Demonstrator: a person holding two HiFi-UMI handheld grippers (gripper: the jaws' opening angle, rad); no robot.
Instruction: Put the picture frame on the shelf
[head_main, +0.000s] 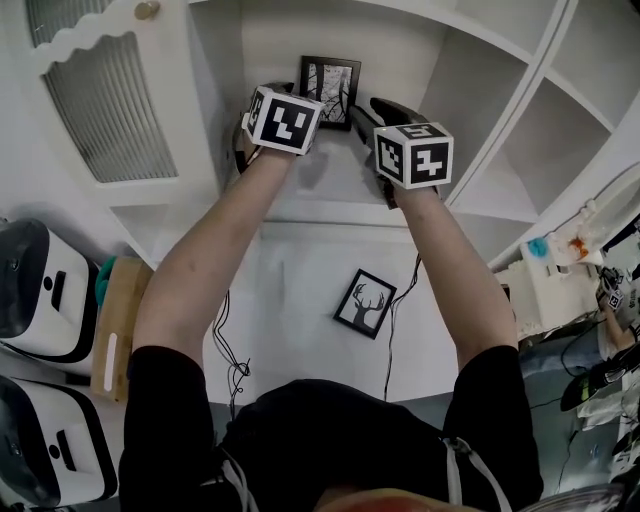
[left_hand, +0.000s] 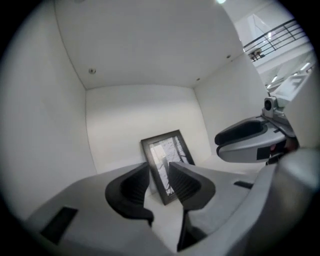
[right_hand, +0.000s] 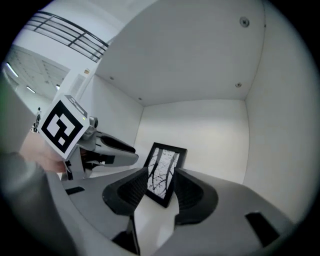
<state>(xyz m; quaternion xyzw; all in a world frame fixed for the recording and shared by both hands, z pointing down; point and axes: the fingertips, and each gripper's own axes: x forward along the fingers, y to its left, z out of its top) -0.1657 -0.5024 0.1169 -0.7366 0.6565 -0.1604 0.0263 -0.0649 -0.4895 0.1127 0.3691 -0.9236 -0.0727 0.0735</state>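
Found frame (head_main: 330, 85) standing at the back of the shelf (head_main: 340, 185), leaned on its rear wall, touched by neither gripper. Read left gripper (left_hand: 159, 172) with jaws partly apart and right gripper (right_hand: 161, 180) with jaws spread wide, both empty, frame just beyond the tips. Judged release done and retreat the step in hand: best drawn straight back and level, jaws spread, clear of the frame's lower edge so as not to tip it forward.

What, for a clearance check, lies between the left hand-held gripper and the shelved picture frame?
Only bare shelf floor; the left gripper view shows the left hand-held gripper open, short of the picture frame.
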